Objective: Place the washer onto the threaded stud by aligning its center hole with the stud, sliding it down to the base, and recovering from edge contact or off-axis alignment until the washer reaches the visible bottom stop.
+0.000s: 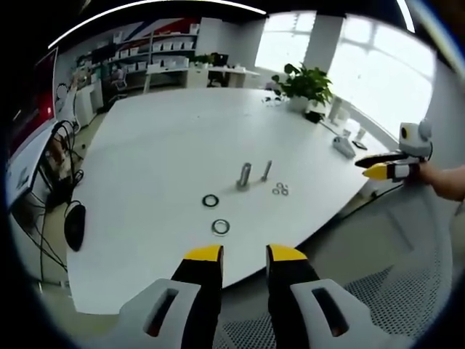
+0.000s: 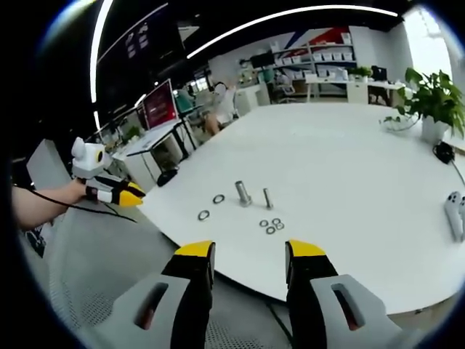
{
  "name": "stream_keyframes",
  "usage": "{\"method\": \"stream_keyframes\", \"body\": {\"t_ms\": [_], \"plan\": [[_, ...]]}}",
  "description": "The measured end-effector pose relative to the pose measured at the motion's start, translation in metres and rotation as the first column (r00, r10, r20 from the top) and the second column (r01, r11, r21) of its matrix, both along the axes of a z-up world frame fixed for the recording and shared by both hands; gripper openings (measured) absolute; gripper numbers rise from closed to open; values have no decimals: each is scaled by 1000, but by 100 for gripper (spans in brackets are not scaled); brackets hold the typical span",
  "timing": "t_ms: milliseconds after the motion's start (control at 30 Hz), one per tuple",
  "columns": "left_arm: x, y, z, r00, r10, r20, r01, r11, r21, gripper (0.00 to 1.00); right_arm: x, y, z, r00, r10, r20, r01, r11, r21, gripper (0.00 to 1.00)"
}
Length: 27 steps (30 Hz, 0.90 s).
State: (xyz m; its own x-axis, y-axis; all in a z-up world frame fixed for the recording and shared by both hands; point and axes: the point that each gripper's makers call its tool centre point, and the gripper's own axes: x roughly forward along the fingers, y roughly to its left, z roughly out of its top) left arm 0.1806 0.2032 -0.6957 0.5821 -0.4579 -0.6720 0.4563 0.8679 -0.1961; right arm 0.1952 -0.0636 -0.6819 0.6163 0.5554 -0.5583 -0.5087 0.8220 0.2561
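Note:
On the white table stand a thick threaded stud and a thinner stud. Two larger washers lie flat in front of them, and several small washers lie to the right. My left gripper hovers off the table's near edge, open and holding nothing. In the right gripper view, the thick stud, thin stud, larger washers and small washers sit ahead of my right gripper, which is open and holding nothing, short of the table.
A potted plant stands at the table's far side. A white device lies near one edge. A black object with cables sits beside the table. Each gripper appears in the other's view, held off the table.

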Motion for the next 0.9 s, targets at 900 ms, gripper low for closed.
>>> {"method": "stream_keyframes", "body": {"t_ms": [900], "plan": [[-2,10,-9,998,44,-45,-42,998,40,20,3,0,7,1000,-17,22,16,999,36,40]]}}
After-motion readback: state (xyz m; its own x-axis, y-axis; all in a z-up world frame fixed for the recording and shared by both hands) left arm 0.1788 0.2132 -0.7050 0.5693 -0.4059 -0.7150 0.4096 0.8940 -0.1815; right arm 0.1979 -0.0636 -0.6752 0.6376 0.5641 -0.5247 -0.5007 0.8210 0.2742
